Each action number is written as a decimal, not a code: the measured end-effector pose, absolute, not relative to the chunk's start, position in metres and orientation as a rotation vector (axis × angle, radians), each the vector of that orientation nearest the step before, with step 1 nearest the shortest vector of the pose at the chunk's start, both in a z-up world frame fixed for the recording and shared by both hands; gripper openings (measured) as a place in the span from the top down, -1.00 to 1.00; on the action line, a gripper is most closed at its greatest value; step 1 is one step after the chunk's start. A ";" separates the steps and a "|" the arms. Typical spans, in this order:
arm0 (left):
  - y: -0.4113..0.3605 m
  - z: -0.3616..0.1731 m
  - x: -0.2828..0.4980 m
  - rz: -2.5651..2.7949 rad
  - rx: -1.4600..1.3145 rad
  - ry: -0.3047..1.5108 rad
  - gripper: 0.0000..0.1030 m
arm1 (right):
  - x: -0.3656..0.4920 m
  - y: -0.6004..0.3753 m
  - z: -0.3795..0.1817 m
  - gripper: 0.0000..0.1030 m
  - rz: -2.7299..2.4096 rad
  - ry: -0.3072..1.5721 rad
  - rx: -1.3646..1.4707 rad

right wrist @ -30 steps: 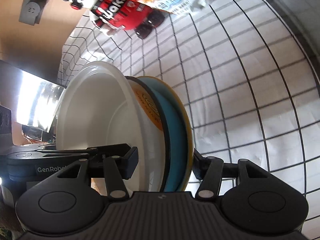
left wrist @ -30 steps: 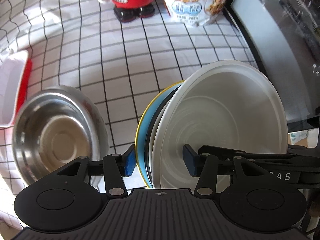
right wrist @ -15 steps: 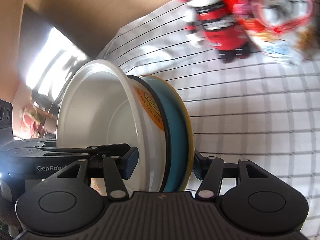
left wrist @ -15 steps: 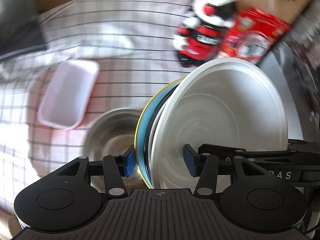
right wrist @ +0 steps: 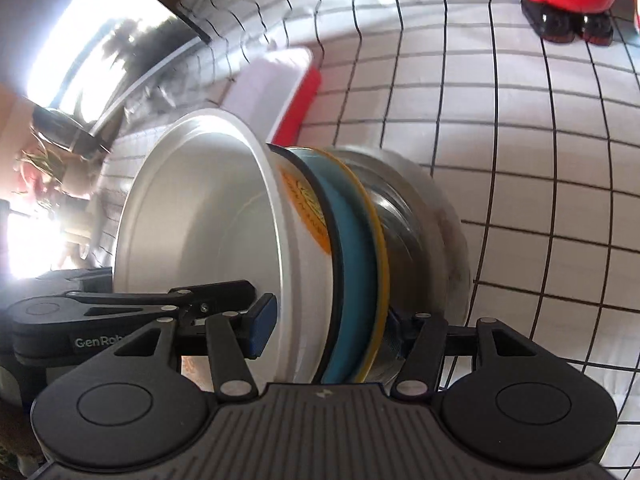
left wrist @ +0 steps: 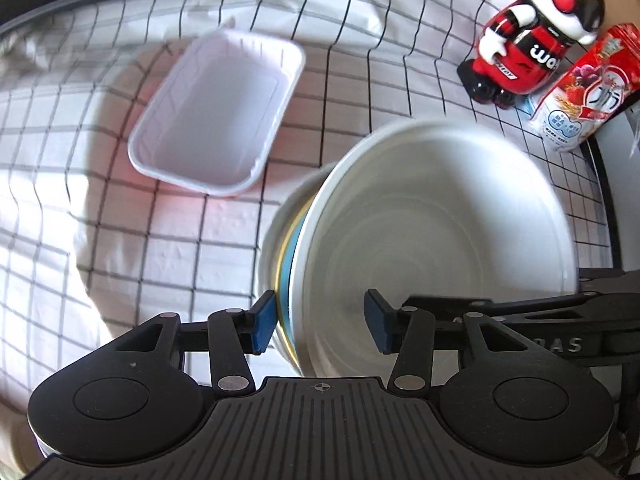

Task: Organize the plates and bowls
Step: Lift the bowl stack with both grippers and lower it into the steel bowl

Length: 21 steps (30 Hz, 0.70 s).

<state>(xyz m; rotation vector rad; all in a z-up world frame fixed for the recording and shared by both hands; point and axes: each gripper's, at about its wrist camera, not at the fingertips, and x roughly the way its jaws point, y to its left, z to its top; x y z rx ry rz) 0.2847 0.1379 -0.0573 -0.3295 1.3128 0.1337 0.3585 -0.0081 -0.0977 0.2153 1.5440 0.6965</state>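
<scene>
Both grippers clamp one nested stack of dishes from opposite sides. The stack has a white bowl (left wrist: 432, 232) on top, an orange-printed white bowl (right wrist: 308, 216) under it, and a blue plate with a yellow rim (right wrist: 356, 240). My left gripper (left wrist: 322, 326) and my right gripper (right wrist: 330, 330) are each shut across the stack's edge. A steel bowl (right wrist: 420, 216) sits right under the stack; its rim (left wrist: 272, 232) peeks out in the left wrist view. I cannot tell whether the stack touches it.
A white rectangular tray (left wrist: 216, 108) with a red underside (right wrist: 300, 108) lies on the checked tablecloth (left wrist: 120, 220) beyond the steel bowl. A red and white robot toy (left wrist: 532, 36) and a cereal bag (left wrist: 588, 88) stand at the far right. A dark panel (right wrist: 120, 52) lies far left.
Both grippers have carried the stack across the table to the steel bowl, which now sits directly under it. The tray has come into fuller view.
</scene>
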 end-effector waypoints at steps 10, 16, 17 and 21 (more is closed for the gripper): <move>0.132 -0.052 0.286 0.149 -0.235 1.272 0.30 | 0.358 0.002 -0.091 -0.05 0.673 1.542 0.075; 0.133 -0.044 0.283 0.180 -0.233 1.235 0.34 | 0.362 0.002 -0.064 -0.05 0.652 1.438 -0.083; 0.134 -0.044 0.282 0.183 -0.241 1.233 0.34 | 0.363 -0.001 -0.060 -0.05 0.653 1.428 -0.077; 0.135 -0.044 0.279 0.198 -0.271 1.222 0.35 | 0.359 -0.009 -0.050 -0.07 0.641 1.378 -0.087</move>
